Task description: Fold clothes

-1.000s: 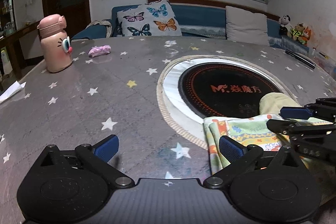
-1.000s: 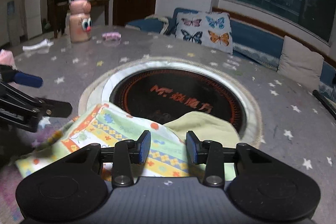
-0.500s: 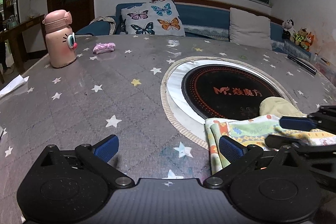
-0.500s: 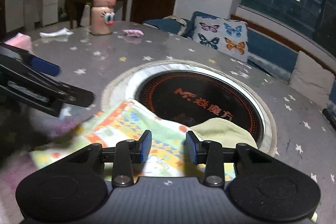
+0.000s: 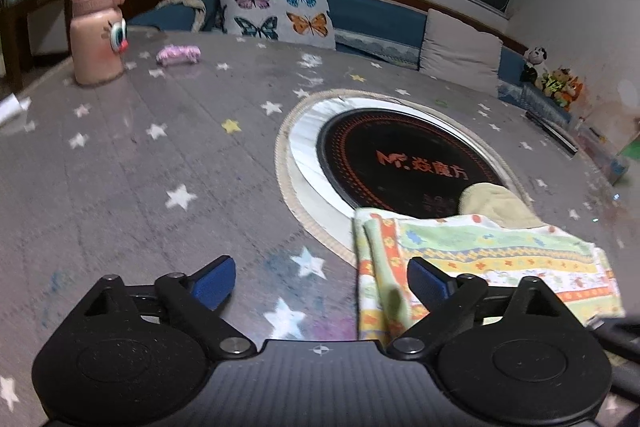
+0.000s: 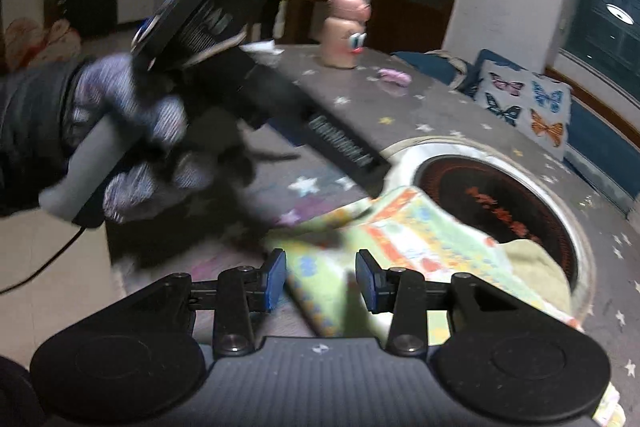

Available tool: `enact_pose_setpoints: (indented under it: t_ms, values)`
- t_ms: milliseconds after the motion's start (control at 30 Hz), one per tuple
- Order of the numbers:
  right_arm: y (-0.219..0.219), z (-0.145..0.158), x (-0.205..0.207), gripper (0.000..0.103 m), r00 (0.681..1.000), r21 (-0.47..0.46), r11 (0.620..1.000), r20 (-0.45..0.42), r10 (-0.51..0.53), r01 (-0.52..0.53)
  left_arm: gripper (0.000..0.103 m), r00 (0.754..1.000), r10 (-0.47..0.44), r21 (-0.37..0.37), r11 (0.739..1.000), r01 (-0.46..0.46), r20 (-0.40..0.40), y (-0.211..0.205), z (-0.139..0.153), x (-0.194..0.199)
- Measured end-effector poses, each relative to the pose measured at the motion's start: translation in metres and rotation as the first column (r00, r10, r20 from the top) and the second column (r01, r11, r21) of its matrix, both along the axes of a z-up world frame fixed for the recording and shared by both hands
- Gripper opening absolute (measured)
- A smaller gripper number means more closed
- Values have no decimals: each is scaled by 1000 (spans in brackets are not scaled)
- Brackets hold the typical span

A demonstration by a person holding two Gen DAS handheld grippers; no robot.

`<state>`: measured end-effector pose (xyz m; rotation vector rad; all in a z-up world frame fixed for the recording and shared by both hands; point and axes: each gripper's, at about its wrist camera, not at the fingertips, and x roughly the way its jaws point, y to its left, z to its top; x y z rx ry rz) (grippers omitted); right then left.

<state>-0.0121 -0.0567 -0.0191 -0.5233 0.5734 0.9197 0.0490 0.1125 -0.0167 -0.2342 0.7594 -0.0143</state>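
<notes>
Left wrist view first: our left gripper has its jaws spread wide and nothing in them. One blue pad sits over the near corner of the patterned cloth; whether it touches, we can't tell. The cloth lies folded on the table, its far edge lapping over the round black cooktop, with a plain yellowish cloth tucked under it. It looks like thin printed cotton, soft and floppy, with doubled layers showing at the left edge. If we're going for that corner, we'd guess it's best to slide one pad under all the layers and pinch the whole stack, or the fold slips apart.

Right wrist view: our right gripper is partly open, gripping nothing, with the cloth lying in the gap between the pads. It's blurry here, so contact is hard to call. The gloved left hand shows on its grey handle. The table covering looks glossy, so cloth probably drags easily; we'd lift it over, not push it.
</notes>
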Motion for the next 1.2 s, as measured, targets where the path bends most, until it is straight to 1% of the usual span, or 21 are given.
enact_pose_setpoints:
  t_ms: [67,167,233,267,300,333,400,533,667,767,800,833,867,933,1033,1167,1200]
  values:
    - [8,-7,-3,38,1000,-26,1000,19,11,-10,90,1000,-10,-44,999,10,-14,1,-2,-1]
    - [14,-13,-5,37,998,-51,999,54,14,-11,90,999,-21,-84,996,19,-27,0,-3,-2]
    - [15,-13,-4,27,999,-44,999,54,4,-1,88,999,-29,-118,993,24,-35,0,-3,-2]
    - [13,-11,-2,25,999,-33,999,41,-5,7,88,999,-33,-136,990,28,-38,0,-3,-1]
    - [12,-10,0,19,999,-22,1000,29,-14,14,87,998,-37,-152,988,30,-41,0,-3,-1]
    - [10,-9,2,16,1000,-11,1000,17,-22,23,86,998,-36,-165,986,29,-44,-1,-3,0]
    - [6,-5,6,12,999,21,999,-12,-37,38,85,998,-35,-192,981,25,-51,-1,-2,0]
    - [-11,11,15,10,995,108,991,-70,-71,79,81,997,-32,-268,963,11,-74,1,-2,3]
    - [-30,26,20,9,990,174,978,-102,-94,111,75,994,-37,-368,930,-2,-101,3,-4,6]
    - [-40,31,20,9,988,202,972,-114,-100,122,64,990,-74,-437,899,16,-117,-2,-8,10]
    - [-42,32,18,9,988,209,970,-117,-100,123,57,989,-79,-452,892,15,-122,-4,-11,11]
    - [-43,33,17,8,988,215,969,-120,-99,123,49,988,-84,-466,885,15,-127,-5,-13,12]
    - [-44,32,16,8,988,220,968,-123,-97,122,44,987,-89,-481,877,15,-133,-7,-15,14]
    - [-46,31,14,8,987,227,966,-135,-92,121,23,984,-94,-509,861,4,-151,-9,-21,16]
    - [-49,28,11,9,985,231,965,-147,-91,123,16,984,-93,-505,863,4,-151,-11,-24,16]
    - [-69,27,10,12,974,269,949,-200,-109,162,14,985,-93,-499,866,8,-147,-11,-24,16]
    - [-76,28,11,15,971,279,944,-207,-119,175,14,985,-93,-497,868,8,-146,-12,-24,16]
